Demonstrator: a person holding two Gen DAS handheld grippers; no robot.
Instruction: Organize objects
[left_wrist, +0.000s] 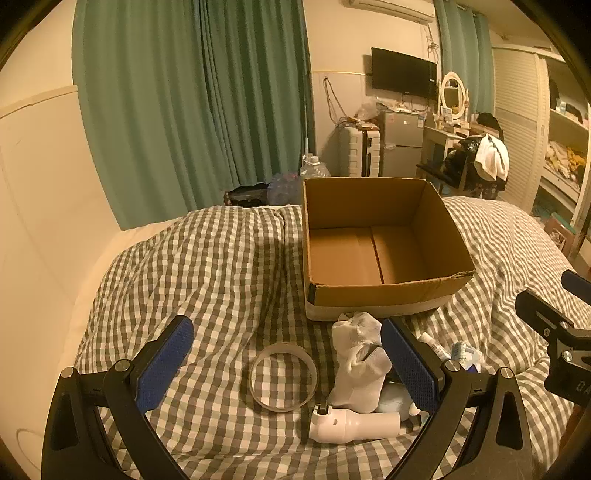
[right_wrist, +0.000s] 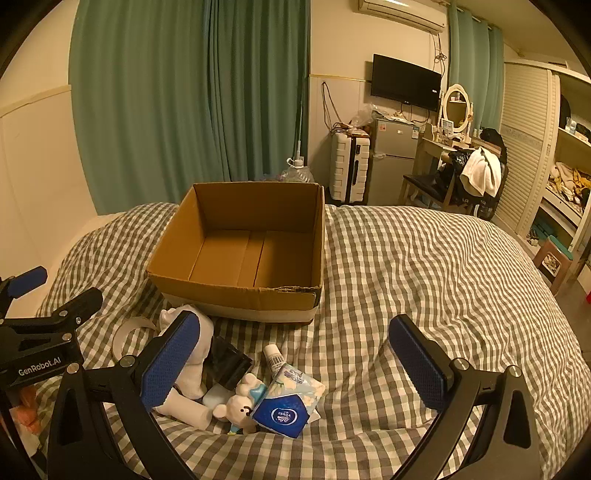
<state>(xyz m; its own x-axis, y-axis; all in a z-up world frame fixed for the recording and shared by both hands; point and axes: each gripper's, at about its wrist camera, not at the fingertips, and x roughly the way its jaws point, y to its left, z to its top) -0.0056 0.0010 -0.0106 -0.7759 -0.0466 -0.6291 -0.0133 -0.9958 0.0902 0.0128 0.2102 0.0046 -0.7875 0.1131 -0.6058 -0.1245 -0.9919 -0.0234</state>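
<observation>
An empty cardboard box (left_wrist: 373, 236) (right_wrist: 243, 243) stands open on the checked bedspread. In front of it lies a small heap: a clear tape ring (left_wrist: 283, 376) (right_wrist: 131, 334), white socks (left_wrist: 360, 363) (right_wrist: 195, 354), a white cylindrical device (left_wrist: 354, 424), a small white tube (right_wrist: 272, 356), a blue tissue pack (right_wrist: 290, 402), a white bear toy (right_wrist: 240, 402) and a black packet (right_wrist: 229, 363). My left gripper (left_wrist: 291, 354) hangs open above the ring and socks. My right gripper (right_wrist: 295, 354) is open over the tissue pack and tube. Neither holds anything.
The checked bedspread (right_wrist: 424, 280) spreads wide to the right of the box. Green curtains (left_wrist: 192, 103) hang behind the bed. A suitcase (right_wrist: 349, 166), a small fridge (right_wrist: 393, 158) and a dressing table with a chair (right_wrist: 465, 173) stand beyond the bed's far edge.
</observation>
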